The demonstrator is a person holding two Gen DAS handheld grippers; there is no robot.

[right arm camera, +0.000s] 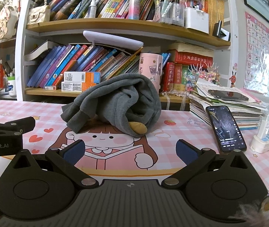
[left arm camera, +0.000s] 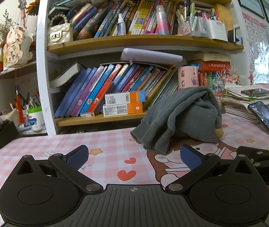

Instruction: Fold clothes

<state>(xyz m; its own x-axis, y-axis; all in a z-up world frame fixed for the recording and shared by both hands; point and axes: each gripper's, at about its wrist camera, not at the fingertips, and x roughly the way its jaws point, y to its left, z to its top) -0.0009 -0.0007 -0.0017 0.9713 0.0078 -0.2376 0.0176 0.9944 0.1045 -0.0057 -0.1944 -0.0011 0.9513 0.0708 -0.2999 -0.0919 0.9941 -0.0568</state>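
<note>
Grey garment [right arm camera: 115, 102] lies crumpled in a heap on the bench [right arm camera: 181, 130], just in front of the bookshelf [right arm camera: 115, 25], with a yellow patch showing at its near edge. Phone [right arm camera: 226, 127] leans on a stack of papers right of the garment. Left gripper [left arm camera: 134, 159] and right gripper [right arm camera: 129, 152] sit near the garment, jaws spread apart, holding nothing.

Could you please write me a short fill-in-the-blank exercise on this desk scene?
1. The crumpled garment on the desk is ___ in colour.
2. Both the left gripper and the right gripper are ___.
3. The lit phone leans against a stack of ___.

Missing words: grey; open; books
</note>
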